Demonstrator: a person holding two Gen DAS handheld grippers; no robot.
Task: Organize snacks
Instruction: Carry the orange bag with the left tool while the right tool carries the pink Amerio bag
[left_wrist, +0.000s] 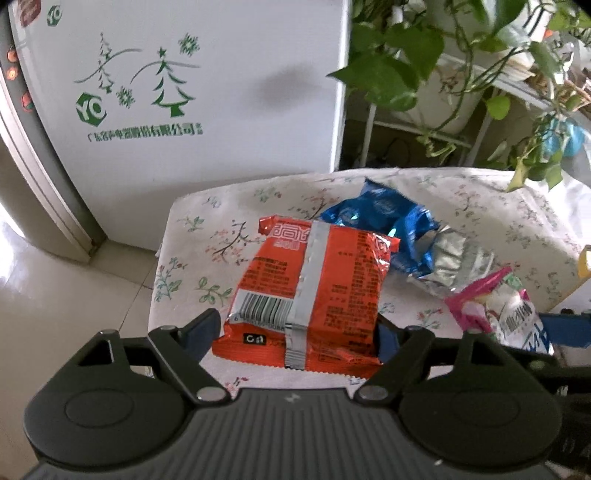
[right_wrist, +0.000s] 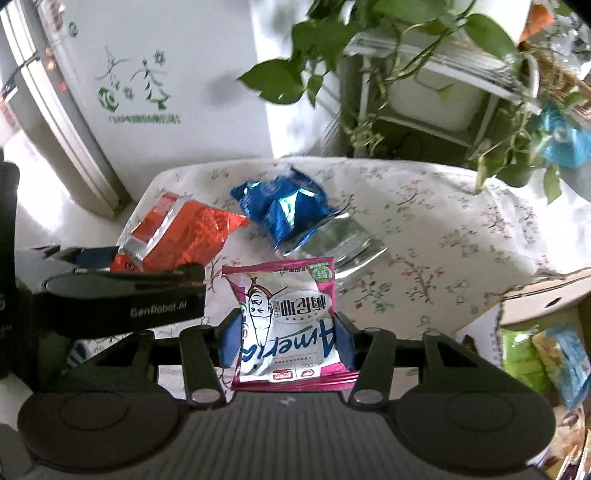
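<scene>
Left tool (left_wrist: 297, 334): level, low over table (left_wrist: 192, 258), fingers pinching orange snack packet (left_wrist: 314, 291).
Right tool (right_wrist: 288, 341): level, clamping pink-white snack packet (right_wrist: 290, 321).
Obscured: both packets' near edges run under tool bodies.

White fridge (left_wrist: 207, 85), trailing green plant (left_wrist: 399, 70), floral tablecloth (left_wrist: 461, 206), tiled floor (left_wrist: 66, 295)

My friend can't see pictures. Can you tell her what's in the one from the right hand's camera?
The right tool pinches a pink and white snack packet between its blue pads over a floral tablecloth. To its left, the left tool grips a crinkly orange foil packet, and a shiny blue foil packet lies farther back. Behind stand a white fridge and leafy green plants.
</scene>
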